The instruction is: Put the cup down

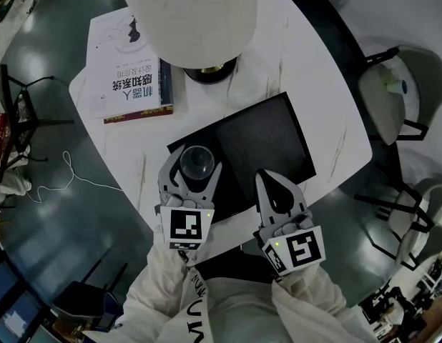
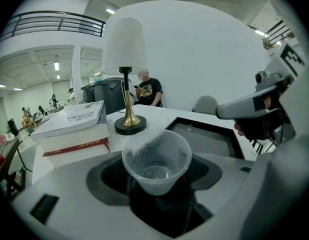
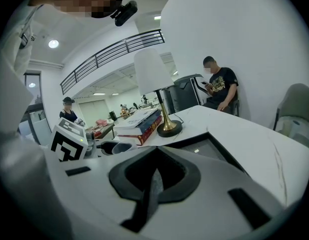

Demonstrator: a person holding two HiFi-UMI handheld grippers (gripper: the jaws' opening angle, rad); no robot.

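White table (image 1: 328,113), left tool (image 1: 194,179) gripping cup (image 1: 196,161), right tool (image 1: 277,193) closed

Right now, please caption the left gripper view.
Left hand-held gripper holding an empty clear cup, lamp and books behind.

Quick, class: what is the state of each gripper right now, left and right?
Left gripper: shut on the clear plastic cup.
Right gripper: shut, holding nothing.

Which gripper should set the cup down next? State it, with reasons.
Left. The left gripper grips the clear cup between its jaws, above the black mat. The right gripper is shut and empty beside it.
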